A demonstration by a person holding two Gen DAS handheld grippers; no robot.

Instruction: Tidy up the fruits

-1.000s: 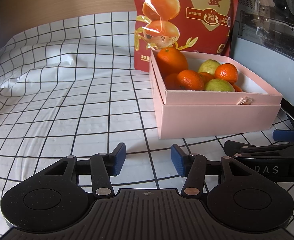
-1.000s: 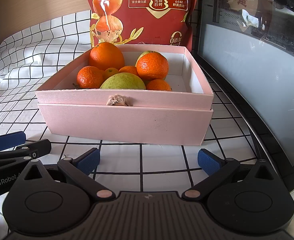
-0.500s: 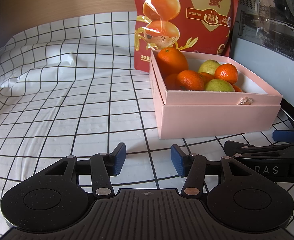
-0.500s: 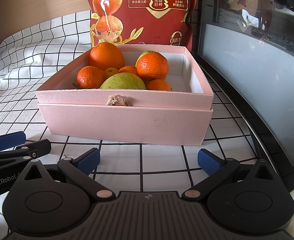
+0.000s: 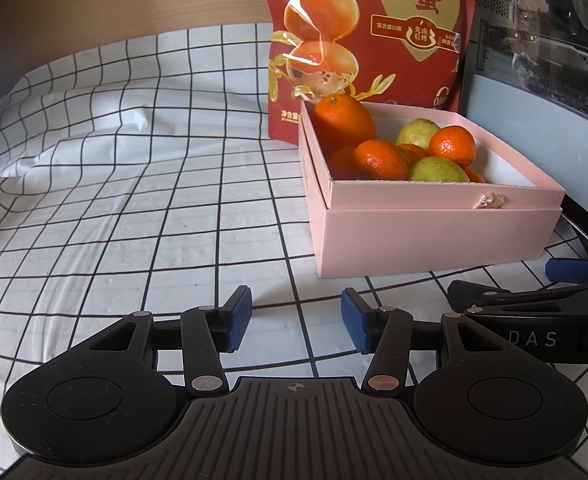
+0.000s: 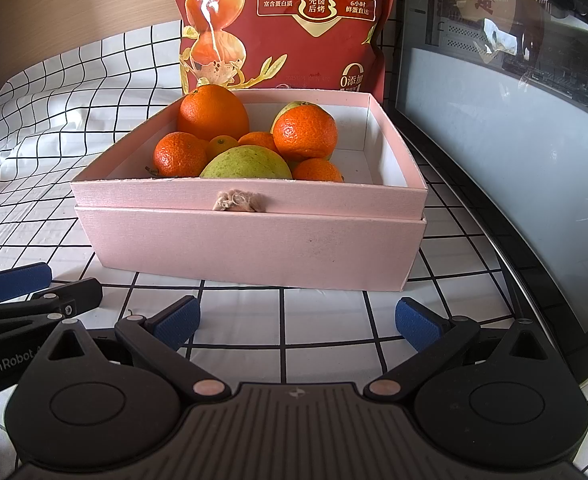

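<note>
Both my jaws stand spread and empty: my left gripper (image 5: 296, 320) with ribbed blue pads, my right gripper (image 6: 298, 322) wider, low over the gridded white cloth (image 5: 133, 200). Ahead sits a square pink cardboard box (image 6: 253, 240) holding one large smooth orange (image 6: 213, 112), four visible dimpled mandarins and two green pears, backed by a glossy red pouch (image 6: 294, 20).
</note>
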